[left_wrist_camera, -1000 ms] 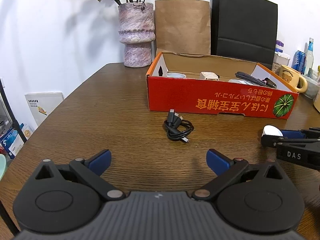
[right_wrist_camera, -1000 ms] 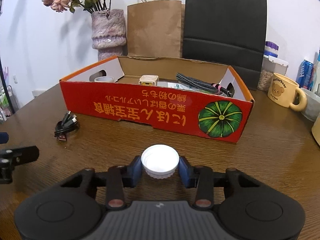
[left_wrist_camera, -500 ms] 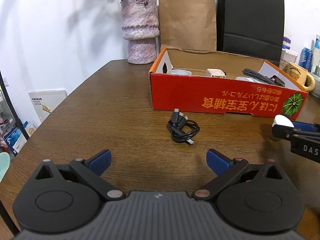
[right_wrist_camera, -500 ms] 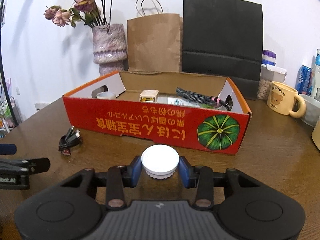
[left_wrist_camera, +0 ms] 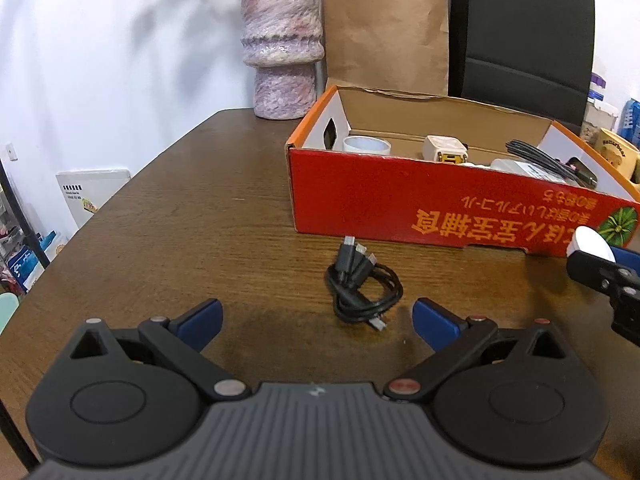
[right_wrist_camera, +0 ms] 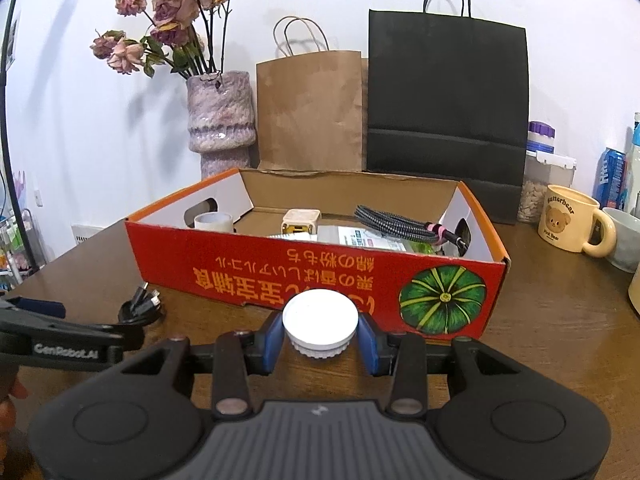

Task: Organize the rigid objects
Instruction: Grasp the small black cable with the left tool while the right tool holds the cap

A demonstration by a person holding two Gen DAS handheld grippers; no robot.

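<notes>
A dark brown wooden table (right_wrist_camera: 560, 320) carries everything. Along its far edge, against the white wall, stand a tall black paper bag (right_wrist_camera: 446, 120), a brown paper bag (right_wrist_camera: 310, 112) and a mottled pink stone vase (right_wrist_camera: 220, 116). In front of them sits an open red cardboard box with an orange rim and a green pumpkin picture (right_wrist_camera: 320, 276); inside lie a braided grey cable (right_wrist_camera: 396, 226), a small cream charger block (right_wrist_camera: 300, 220) and a pale roll of tape (right_wrist_camera: 213, 222). A cream bear mug (right_wrist_camera: 568, 224) stands toward the right edge. A coiled black USB cable (left_wrist_camera: 360, 288) lies on the table just before the box. The left gripper (left_wrist_camera: 316, 318) hovers above it, fingers wide apart and empty. The right gripper (right_wrist_camera: 320, 336) is clamped on a round white ribbed plastic cap (right_wrist_camera: 320, 326), held just before the box's front wall.
</notes>
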